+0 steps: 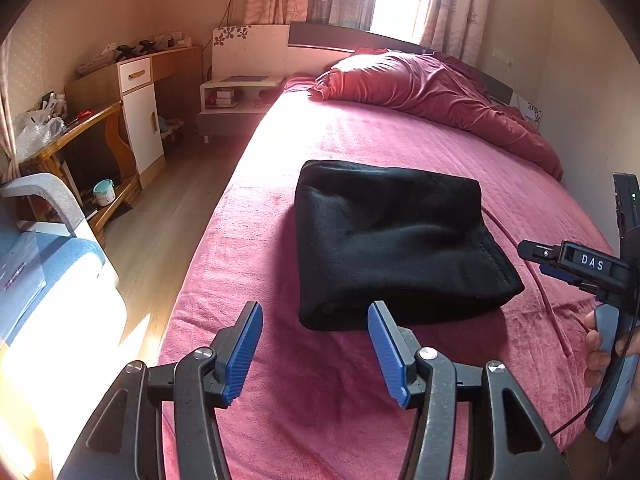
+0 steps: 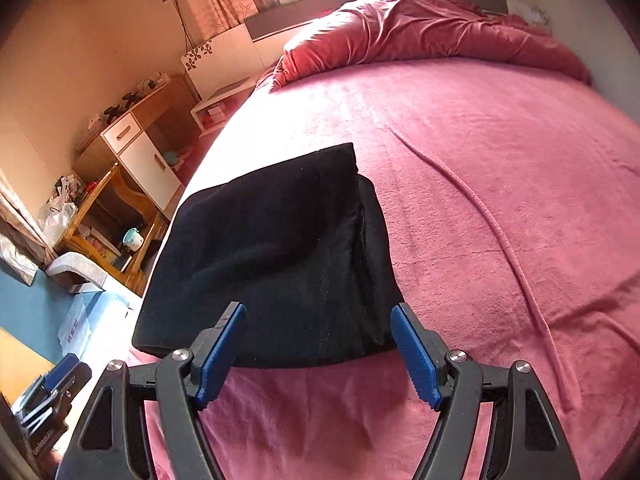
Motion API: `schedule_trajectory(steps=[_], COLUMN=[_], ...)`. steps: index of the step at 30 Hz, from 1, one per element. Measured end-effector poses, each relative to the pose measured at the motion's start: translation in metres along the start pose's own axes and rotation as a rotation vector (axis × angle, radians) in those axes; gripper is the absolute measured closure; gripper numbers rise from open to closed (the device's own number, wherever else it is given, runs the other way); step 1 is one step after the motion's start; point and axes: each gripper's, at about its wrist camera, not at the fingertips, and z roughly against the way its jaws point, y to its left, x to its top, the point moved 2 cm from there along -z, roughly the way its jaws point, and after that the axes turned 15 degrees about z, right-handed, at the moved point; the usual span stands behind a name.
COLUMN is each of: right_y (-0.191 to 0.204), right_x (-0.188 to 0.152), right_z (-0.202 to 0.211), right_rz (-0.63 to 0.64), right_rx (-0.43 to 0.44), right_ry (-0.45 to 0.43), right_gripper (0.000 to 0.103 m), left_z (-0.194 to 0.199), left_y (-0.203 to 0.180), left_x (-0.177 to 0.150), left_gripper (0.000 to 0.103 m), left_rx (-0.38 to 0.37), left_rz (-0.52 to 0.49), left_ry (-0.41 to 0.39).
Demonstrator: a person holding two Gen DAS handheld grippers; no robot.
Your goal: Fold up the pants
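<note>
Black pants (image 1: pixel 392 240) lie folded into a thick, compact rectangle on the pink bed (image 1: pixel 360 140). My left gripper (image 1: pixel 316 307) hovers just short of the bundle's near edge, open, with nothing between its blue pads. My right gripper (image 2: pixel 318 307) is also open above the near edge of the pants (image 2: pixel 272 248), its pads clear of the cloth. In the left wrist view the right gripper (image 1: pixel 580 264) shows at the right edge, held by a hand (image 1: pixel 600 352). The left gripper (image 2: pixel 52 392) appears at the lower left of the right wrist view.
A rumpled red quilt (image 1: pixel 440 92) lies at the head of the bed. A thin cable (image 2: pixel 500 232) runs across the cover right of the pants. Left of the bed are a wooden floor (image 1: pixel 168 220), a nightstand (image 1: pixel 236 96), a desk (image 1: pixel 140 92) and a blue-and-white chair (image 1: pixel 48 264).
</note>
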Motion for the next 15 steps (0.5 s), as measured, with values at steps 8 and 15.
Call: schedule_trajectory(steps=[8,15], right_y=[0.042,0.065], right_x=[-0.021,-0.030], right_z=[0.037,0.056], right_rz=[0.078,0.125], right_rx=[-0.125,-0.204], right_ry=[-0.045,-0.076], right_gripper=[0.028,0.028], left_z=[0.025,0.042], left_y=[-0.010,-0.023], left_x=[0.004,0.004], left_gripper=[0.047,0.047], left_rx=[0.006,-0.012], left_rz=[0.006,-0.021], left_ry=[-0.071,-0.122])
